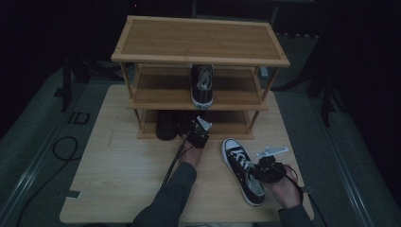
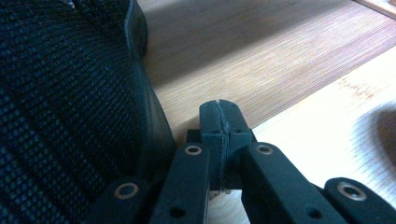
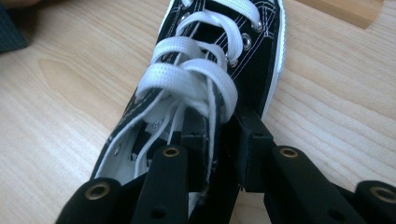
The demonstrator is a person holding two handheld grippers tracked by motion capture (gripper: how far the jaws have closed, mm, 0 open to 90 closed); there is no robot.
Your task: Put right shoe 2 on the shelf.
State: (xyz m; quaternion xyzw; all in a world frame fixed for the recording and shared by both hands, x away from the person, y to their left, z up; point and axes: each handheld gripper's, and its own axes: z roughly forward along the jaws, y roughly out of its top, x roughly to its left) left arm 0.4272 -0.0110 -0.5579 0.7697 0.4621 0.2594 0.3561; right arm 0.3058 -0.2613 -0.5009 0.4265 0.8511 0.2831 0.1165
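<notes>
Centrally, a three-tier wooden shoe rack [image 1: 201, 42] is standing at the far end of the pale wooden counter [image 1: 118, 175]. Nearer, the right tool [image 1: 263, 171] is grasping the side wall of a black canvas sneaker with white laces [image 1: 243, 170] lying on the counter, while the left tool [image 1: 196, 134], clenched on nothing, is sitting beside a dark mesh shoe [image 2: 60, 102] at the bottom shelf.

Canvas sneaker [image 3: 224, 70], woven laces [image 3: 187, 77]; matt wood table [image 3: 60, 93].

dark shoe [image 1: 166, 124] | bottom shelf | shadowed, probably black | heel hidden
</notes>
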